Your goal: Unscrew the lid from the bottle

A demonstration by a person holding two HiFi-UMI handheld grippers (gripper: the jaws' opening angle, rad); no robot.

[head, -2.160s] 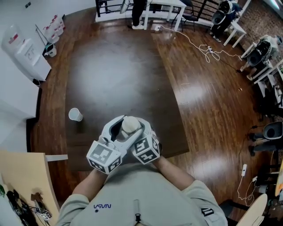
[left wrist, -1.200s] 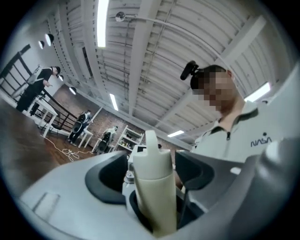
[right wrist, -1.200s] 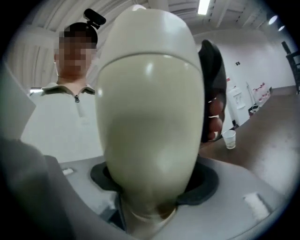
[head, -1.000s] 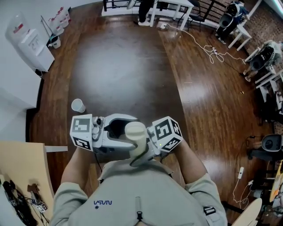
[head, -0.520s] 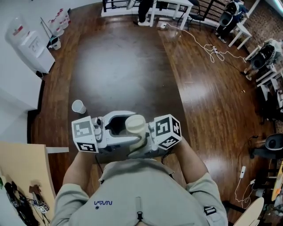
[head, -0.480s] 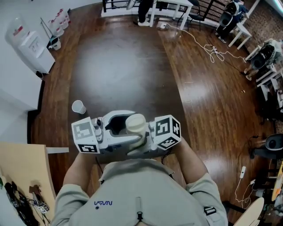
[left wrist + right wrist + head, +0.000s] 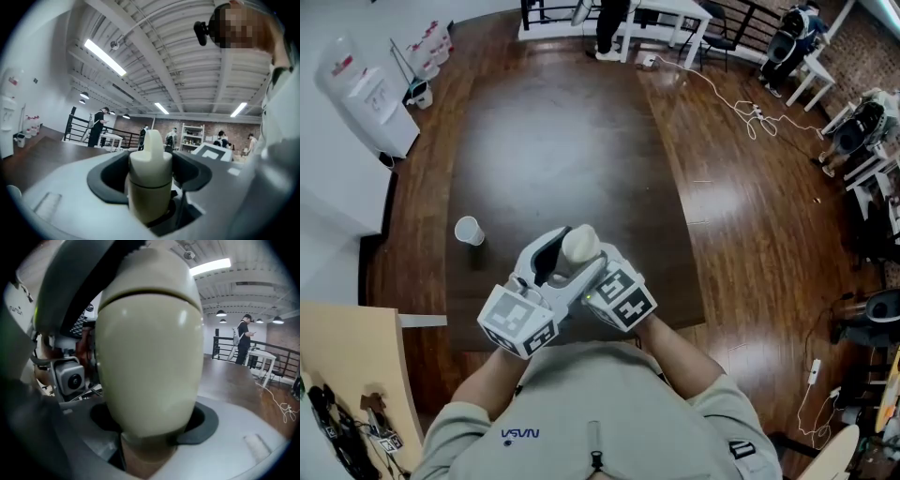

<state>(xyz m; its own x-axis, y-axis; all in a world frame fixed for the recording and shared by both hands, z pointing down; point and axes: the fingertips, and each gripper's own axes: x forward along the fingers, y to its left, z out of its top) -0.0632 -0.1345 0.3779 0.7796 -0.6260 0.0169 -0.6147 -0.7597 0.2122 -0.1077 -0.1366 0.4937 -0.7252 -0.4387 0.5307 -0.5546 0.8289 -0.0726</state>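
Item: bottle (image 7: 580, 244), held over surface (image 7: 553, 131), lower centre of frame. Grip: right tongs (image 7: 152, 427) pinching it; left tongs (image 7: 151, 173) just closing on body. Status: lid (image 7: 151, 157) seated, seam tight. I judge unscrewing unfinished; removal left.

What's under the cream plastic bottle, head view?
Left tool, jaws just closing, and right tool clasp the cream plastic bottle; dark wooden table lies below. The tools cover its base.
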